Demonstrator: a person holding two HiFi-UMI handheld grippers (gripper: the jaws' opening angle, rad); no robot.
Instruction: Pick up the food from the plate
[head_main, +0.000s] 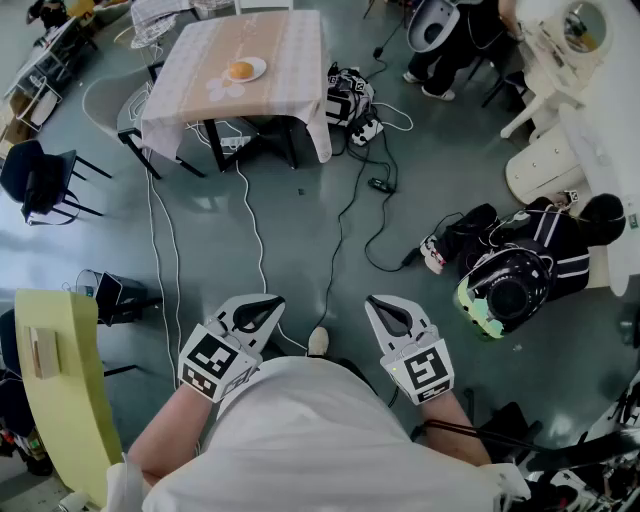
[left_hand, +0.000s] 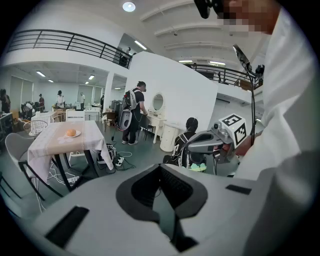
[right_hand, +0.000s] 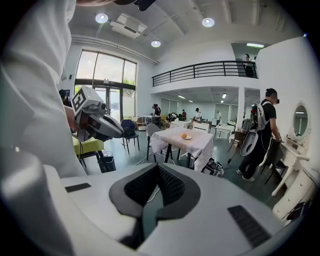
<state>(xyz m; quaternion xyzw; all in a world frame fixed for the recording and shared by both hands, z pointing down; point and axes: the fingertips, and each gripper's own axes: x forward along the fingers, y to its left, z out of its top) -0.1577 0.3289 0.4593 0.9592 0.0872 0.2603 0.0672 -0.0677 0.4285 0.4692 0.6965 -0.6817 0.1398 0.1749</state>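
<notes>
A round orange piece of food (head_main: 240, 70) lies on a small white plate (head_main: 254, 66) on a table with a pale checked cloth (head_main: 285, 55), far ahead of me across the floor. The left gripper view shows the food (left_hand: 71, 132) at mid left, and the right gripper view shows the food (right_hand: 184, 135) at centre. My left gripper (head_main: 277, 299) and right gripper (head_main: 372, 300) are held close to my body, well short of the table. Both are shut with nothing between their jaws.
Cables trail across the grey floor from the table toward me. Bags and gear (head_main: 350, 100) sit beside the table's right legs. A crouching person with a backpack (head_main: 510, 270) is to the right, a yellow-green seat (head_main: 60, 390) to the left, and black chairs (head_main: 40, 180) further left.
</notes>
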